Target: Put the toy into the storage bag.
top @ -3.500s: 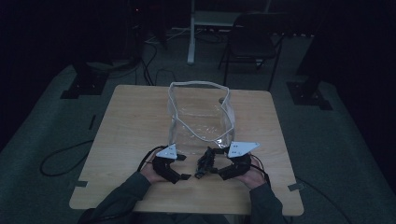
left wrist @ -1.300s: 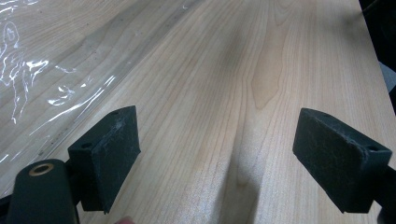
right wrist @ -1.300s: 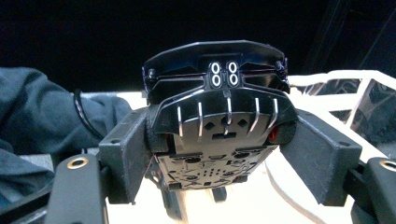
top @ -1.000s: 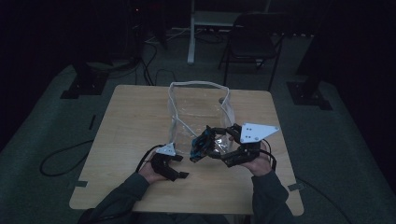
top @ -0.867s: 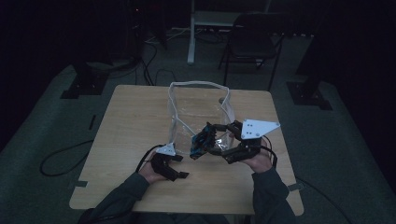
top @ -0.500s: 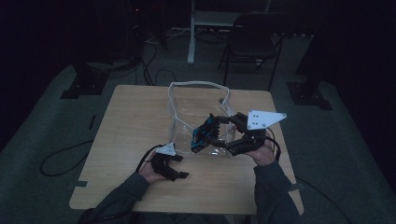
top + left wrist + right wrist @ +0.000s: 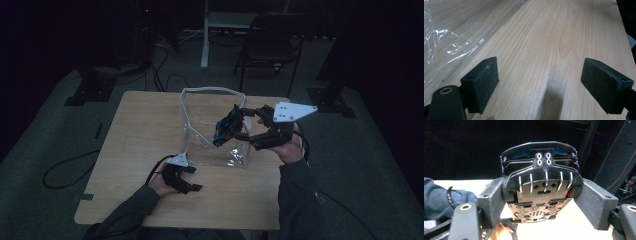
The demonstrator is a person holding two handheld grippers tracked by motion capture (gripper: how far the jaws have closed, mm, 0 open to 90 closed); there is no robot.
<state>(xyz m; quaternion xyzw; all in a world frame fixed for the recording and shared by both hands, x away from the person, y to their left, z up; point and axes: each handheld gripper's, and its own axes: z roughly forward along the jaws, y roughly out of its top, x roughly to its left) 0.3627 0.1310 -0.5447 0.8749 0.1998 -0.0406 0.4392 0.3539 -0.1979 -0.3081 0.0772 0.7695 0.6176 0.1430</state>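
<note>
A black and blue toy car (image 7: 226, 127) hangs in the air at the right side of a clear plastic bag (image 7: 200, 117), level with its open rim. My right gripper (image 7: 239, 124) is shut on the car. In the right gripper view the car's black underside (image 7: 541, 187) faces the camera, with both pads pressed on its flanks. The bag stands upright on the wooden table (image 7: 140, 125). My left gripper (image 7: 195, 179) rests open on the table by the bag's near left corner. Bare wood (image 7: 564, 37) lies between its jaws, and the bag's film (image 7: 454, 32) is at the left.
A folding chair (image 7: 270, 45) and a white desk leg (image 7: 204, 35) stand beyond the table. Cables (image 7: 65, 170) trail on the floor at the left. Black stand bases (image 7: 330, 97) sit at both far corners. The person's left sleeve (image 7: 439, 197) appears in the right gripper view.
My right gripper has lifted the toy car from the table in front of the bag up and away, beside the bag's rim. The left gripper has stayed in place.
</note>
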